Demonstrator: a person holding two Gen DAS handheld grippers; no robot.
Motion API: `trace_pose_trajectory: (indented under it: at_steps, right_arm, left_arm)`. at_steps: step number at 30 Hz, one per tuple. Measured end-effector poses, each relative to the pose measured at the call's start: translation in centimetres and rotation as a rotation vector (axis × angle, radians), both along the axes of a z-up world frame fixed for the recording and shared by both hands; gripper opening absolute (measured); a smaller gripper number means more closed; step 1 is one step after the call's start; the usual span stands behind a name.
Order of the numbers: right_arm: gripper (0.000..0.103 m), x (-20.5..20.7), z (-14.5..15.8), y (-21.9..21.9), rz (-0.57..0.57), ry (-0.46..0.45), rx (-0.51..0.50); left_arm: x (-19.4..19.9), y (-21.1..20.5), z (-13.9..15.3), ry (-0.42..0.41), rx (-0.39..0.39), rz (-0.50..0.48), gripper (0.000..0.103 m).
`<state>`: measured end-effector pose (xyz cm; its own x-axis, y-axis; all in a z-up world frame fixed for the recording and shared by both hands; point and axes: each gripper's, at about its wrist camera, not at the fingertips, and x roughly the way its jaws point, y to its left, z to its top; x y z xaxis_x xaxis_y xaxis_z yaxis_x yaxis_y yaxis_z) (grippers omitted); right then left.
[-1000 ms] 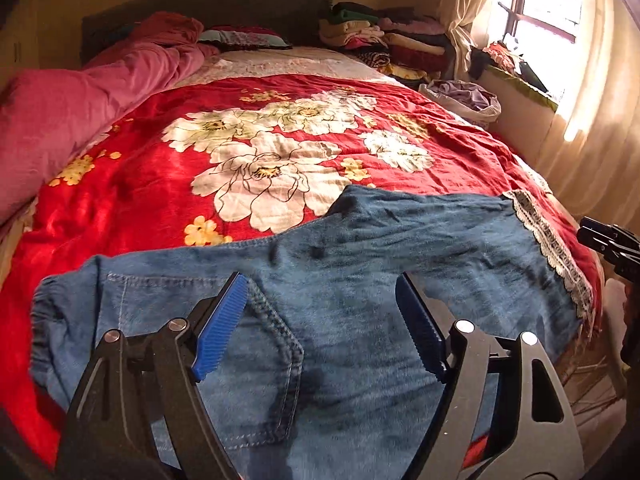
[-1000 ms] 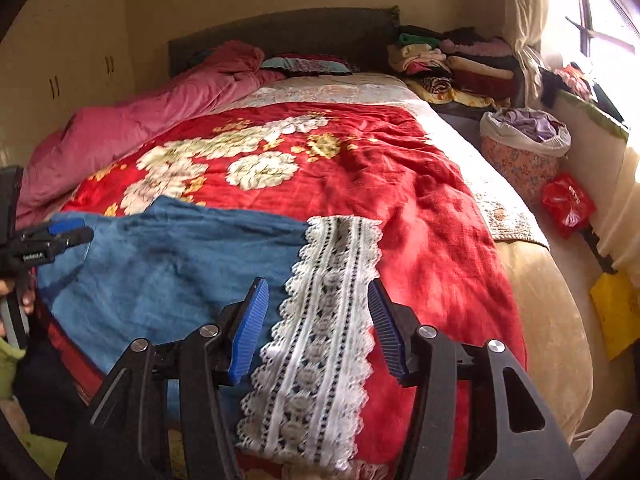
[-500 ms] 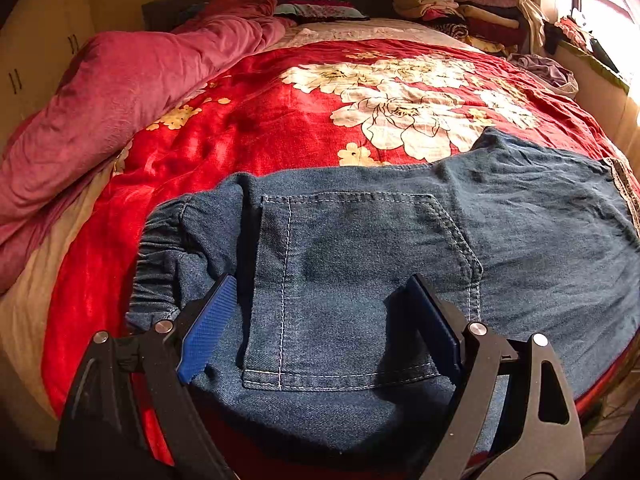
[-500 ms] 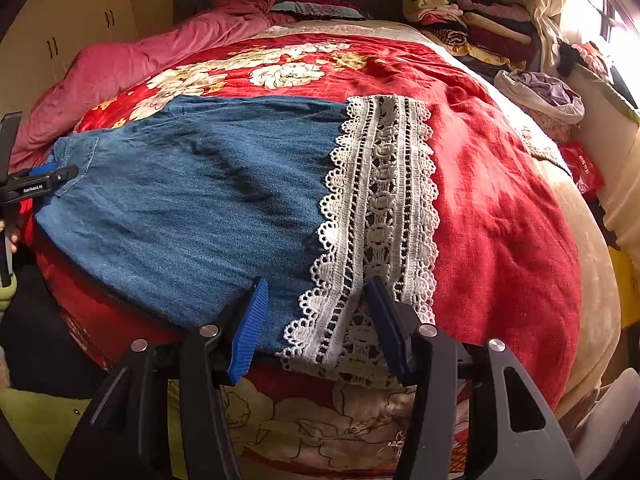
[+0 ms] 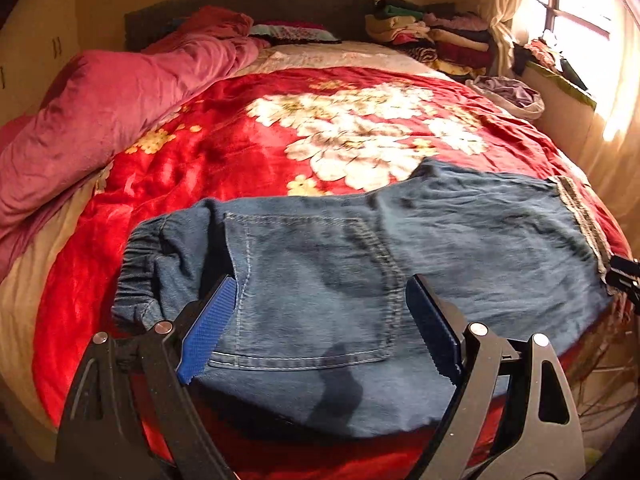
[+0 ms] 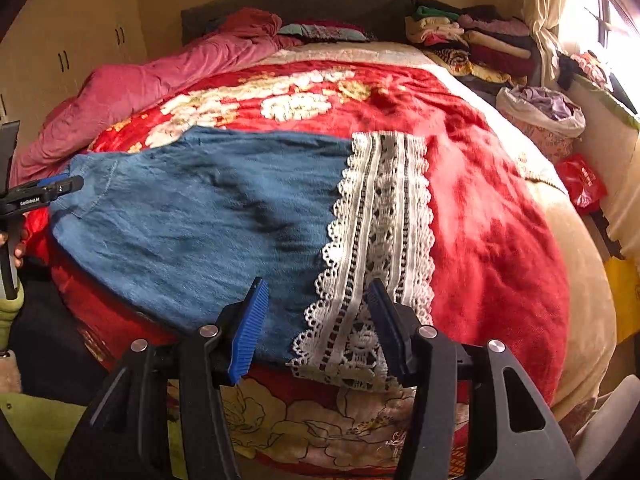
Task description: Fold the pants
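Two grippers hang over the near edge of the bed [image 5: 80, 280], one at each end of the pants [image 5: 460, 248], and that is what the coming move turns on: the pants lie flat across the bed with their long axis running side to side, waistband to the left, lace-trimmed hem to the right. The left gripper [image 5: 320, 320] is at the waist end, over the back pocket [image 5: 312, 288]; its jaws have just been opening and now stand wide and released, the denim lying under them but not pinched. The right gripper [image 6: 316, 320] is at the other end, over the border between the denim and the lace hem [image 6: 380, 240]; its jaws are parted and grasping nothing, the cloth lying under and beyond them. Each hand is nearer its own end, so I judge that a fold bringing hem to waist, or waist to hem, would suit this layout.

The pants rest on a red flowered blanket [image 5: 248, 152], soft and a little rumpled, which may let the cloth drag or bunch. A pink quilt [image 5: 100, 120] is heaped along the left, well apart from the pants. Folded clothes [image 5: 432, 36] are stacked by the headboard, and a window [image 5: 576, 20] lights the right side.
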<state>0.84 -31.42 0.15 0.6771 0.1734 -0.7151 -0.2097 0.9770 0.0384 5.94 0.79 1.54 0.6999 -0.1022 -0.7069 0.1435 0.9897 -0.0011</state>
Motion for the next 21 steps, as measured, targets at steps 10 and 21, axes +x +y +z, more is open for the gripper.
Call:
trace_pose_trajectory:
  at_steps: [10, 21]
  right_arm:
    - [0.051, -1.1, -0.7, 2.0, 0.059, 0.047, 0.01]
    - [0.051, -1.5, -1.0, 0.2, 0.046, 0.048, 0.147]
  left_arm:
    - [-1.8, -10.0, -2.3, 0.061, 0.046, -0.269, 0.085]
    - [-1.5, -10.5, -5.4, 0.143, 0.074, -0.277, 0.09]
